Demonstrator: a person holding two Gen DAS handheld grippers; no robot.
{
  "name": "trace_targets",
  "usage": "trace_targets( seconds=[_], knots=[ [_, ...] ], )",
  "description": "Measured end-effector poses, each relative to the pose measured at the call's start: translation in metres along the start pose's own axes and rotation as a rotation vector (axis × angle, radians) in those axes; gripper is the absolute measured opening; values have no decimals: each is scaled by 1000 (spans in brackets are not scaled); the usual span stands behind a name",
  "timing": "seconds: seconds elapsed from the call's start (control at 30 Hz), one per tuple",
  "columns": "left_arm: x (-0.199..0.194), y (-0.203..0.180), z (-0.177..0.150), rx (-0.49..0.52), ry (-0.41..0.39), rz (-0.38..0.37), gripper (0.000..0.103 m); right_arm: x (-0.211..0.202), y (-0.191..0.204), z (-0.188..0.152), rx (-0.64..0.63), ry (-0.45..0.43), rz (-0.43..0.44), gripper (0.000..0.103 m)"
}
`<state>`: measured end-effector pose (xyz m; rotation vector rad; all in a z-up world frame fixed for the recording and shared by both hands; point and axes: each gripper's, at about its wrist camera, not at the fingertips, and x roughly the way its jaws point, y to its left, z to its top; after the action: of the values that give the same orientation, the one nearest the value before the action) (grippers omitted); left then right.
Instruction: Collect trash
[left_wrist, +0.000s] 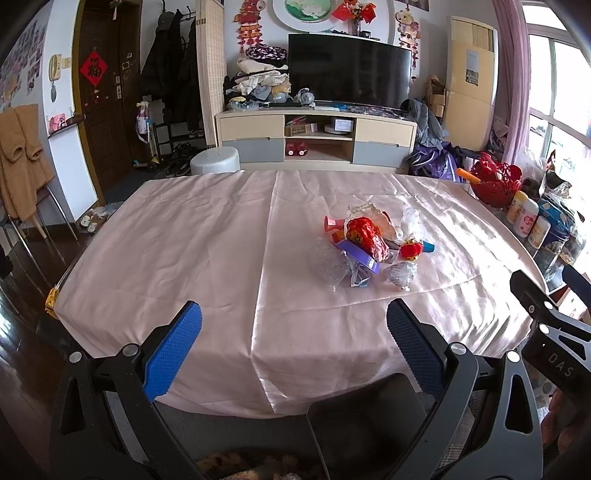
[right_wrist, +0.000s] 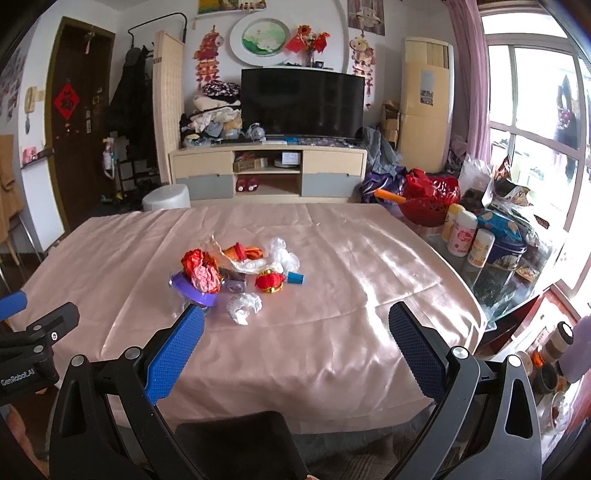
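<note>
1. Pink satin cloth covers the desk, and behind it you can see a TV stand, a dark screen and a bright window at the right edge of both frames.
2. Your trash pile sits in the right half of the left wrist frame, a little above the middle; in the right wrist frame the same trash pile lies left of centre.
3. That puts the pile between your two tools, ahead of both and well apart from either pair of fingers.
4. Your left gripper has its fingers spread wide with nothing between them; the pile is up and to the right of that gap.
5. Your right gripper is also spread wide and empty; the pile is up and to the left, with a crumpled white wad as its nearest piece, just beyond the tip of the left-hand finger in the frame.
6. Judging from that, the right gripper looks slightly closer, so a short reach forward and leftward should meet the wad first.
7. A red lantern ornament and a purple lid lie just beyond; no bin shows in either frame.
</note>
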<state>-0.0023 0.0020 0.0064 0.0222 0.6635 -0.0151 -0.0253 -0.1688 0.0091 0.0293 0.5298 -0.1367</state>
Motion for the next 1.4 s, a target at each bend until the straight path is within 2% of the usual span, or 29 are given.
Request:
trace_targets(
  seconds=[0.33, 0.5, 0.7, 0.83, 0.93, 1.03, 1.13, 1.2, 1.23, 1.3, 1.33, 1.4],
  knots=[
    [10, -1, -2, 4, 24, 19, 95, 8, 0, -5, -49, -21, -2, 100],
    [22, 5, 0, 18, 65, 30, 95, 26, -19, -4, 38, 30, 38, 100],
    [32, 10, 10, 78, 38, 87, 95, 44, -19, -4, 17, 86, 71, 100],
    [44, 15, 17, 81, 33, 63, 95, 54, -19, 0, 45, 81, 108, 100],
    [58, 16, 20, 87, 37, 35, 95, 72, -18, 1, 61, 118, 134, 100],
    [75, 17, 19, 91, 63, 5, 95, 96, -19, -3, 93, 180, 175, 100],
    [99, 17, 14, 87, 107, -28, 95, 115, -12, -6, 76, 203, 165, 100],
    [113, 17, 11, 81, 127, -38, 95, 126, -4, -8, 63, 216, 193, 99],
    [119, 17, 8, 78, 133, -41, 95, 130, -1, -8, 56, 224, 202, 96],
    [134, 15, 5, 75, 149, -53, 95, 140, 7, -10, 40, 239, 219, 83],
    [138, 14, 3, 76, 155, -60, 95, 145, 11, -11, 40, 247, 235, 79],
    [148, 10, 2, 87, 165, -85, 93, 155, 14, -12, 54, 261, 268, 64]
  ],
)
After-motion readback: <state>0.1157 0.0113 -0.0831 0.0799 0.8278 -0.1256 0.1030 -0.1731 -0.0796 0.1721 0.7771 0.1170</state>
